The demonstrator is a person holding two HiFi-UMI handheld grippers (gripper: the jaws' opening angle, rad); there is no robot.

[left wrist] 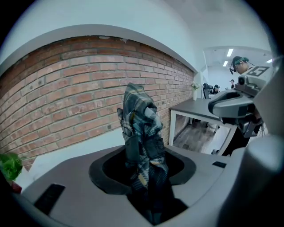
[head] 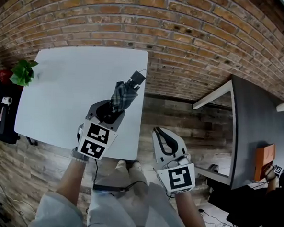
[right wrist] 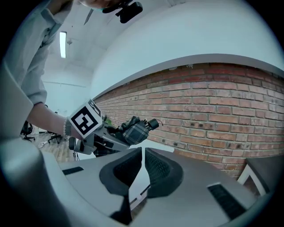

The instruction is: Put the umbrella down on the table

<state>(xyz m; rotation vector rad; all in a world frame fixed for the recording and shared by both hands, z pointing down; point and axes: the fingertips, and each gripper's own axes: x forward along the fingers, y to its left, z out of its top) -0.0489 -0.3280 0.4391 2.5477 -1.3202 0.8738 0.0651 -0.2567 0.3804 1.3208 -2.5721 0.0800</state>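
A folded plaid umbrella (head: 122, 94) with a black end (head: 136, 78) is clamped in my left gripper (head: 114, 106), which is shut on its lower part. It hangs over the right part of the white table (head: 61, 96), tilted up and away from me. In the left gripper view the umbrella (left wrist: 142, 133) rises from between the jaws toward the brick wall. My right gripper (head: 165, 136) is off the table's right edge over the wooden floor, its jaws together with nothing in them. The right gripper view shows the umbrella (right wrist: 133, 131) in the left gripper (right wrist: 95, 139), to the left of my right gripper (right wrist: 143, 153).
A green plant (head: 23, 72) stands at the white table's far left edge. A dark table (head: 256, 127) with an orange object (head: 265, 159) is off to the right. A brick wall (head: 194, 37) runs behind both tables. Black gear (head: 5, 116) is left of the white table.
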